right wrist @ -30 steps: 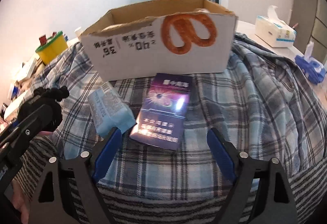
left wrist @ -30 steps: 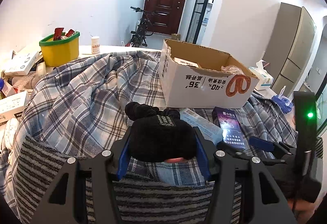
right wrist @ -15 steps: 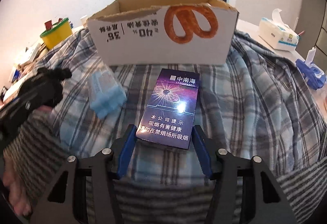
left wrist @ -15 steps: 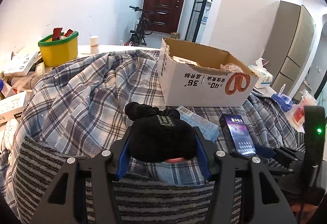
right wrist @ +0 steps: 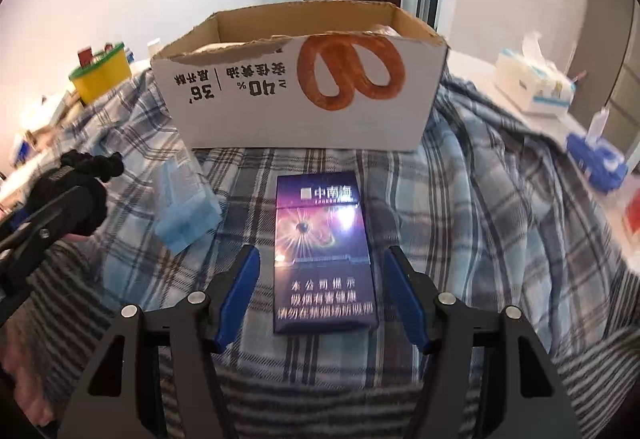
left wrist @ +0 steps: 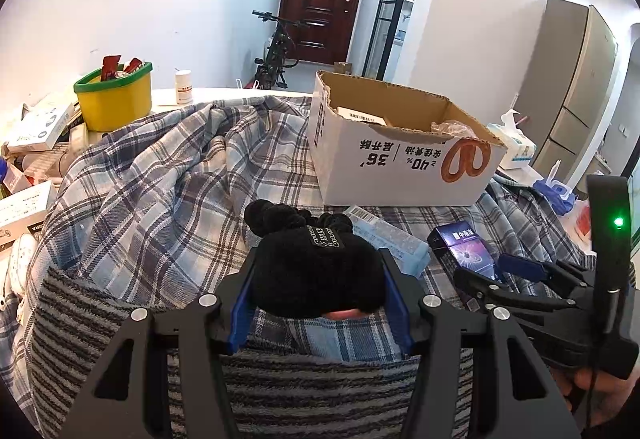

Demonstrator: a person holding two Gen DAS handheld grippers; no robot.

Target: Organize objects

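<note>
**Black bundle clamped on the left, purple pack loose between the right jaws**

Nearest the lens, the left gripper (left wrist: 318, 291) was clamped on the black knit bundle (left wrist: 316, 271), blue pads pressed into both its sides; something pink showed under the bundle, too hidden to name. The right wrist view caught that same bundle (right wrist: 86, 195) only from the side, at the left edge, half behind the gripper's black arm.

Over on the right, the right gripper (right wrist: 322, 295) was opening, its jaws at a middling spread with a gap showing on each side of the purple cigarette pack (right wrist: 324, 255), which lay flat on the plaid blanket (right wrist: 500, 207). In the left wrist view that pack (left wrist: 464, 249) was partly covered by the right gripper's fingers (left wrist: 520, 265).

Just beside the pack lay the light blue packet (right wrist: 188, 215), blurred here; its barcode end (left wrist: 362, 217) read only from the left.

Farther back stood the cardboard box (right wrist: 304, 103). The right view saw little of its inside; the left view (left wrist: 400, 167) showed a labelled carton and crumpled plastic within. Beyond it were the yellow tub (left wrist: 116, 99), its contents cut off by the rim, and the tissue box (right wrist: 536, 79).
</note>
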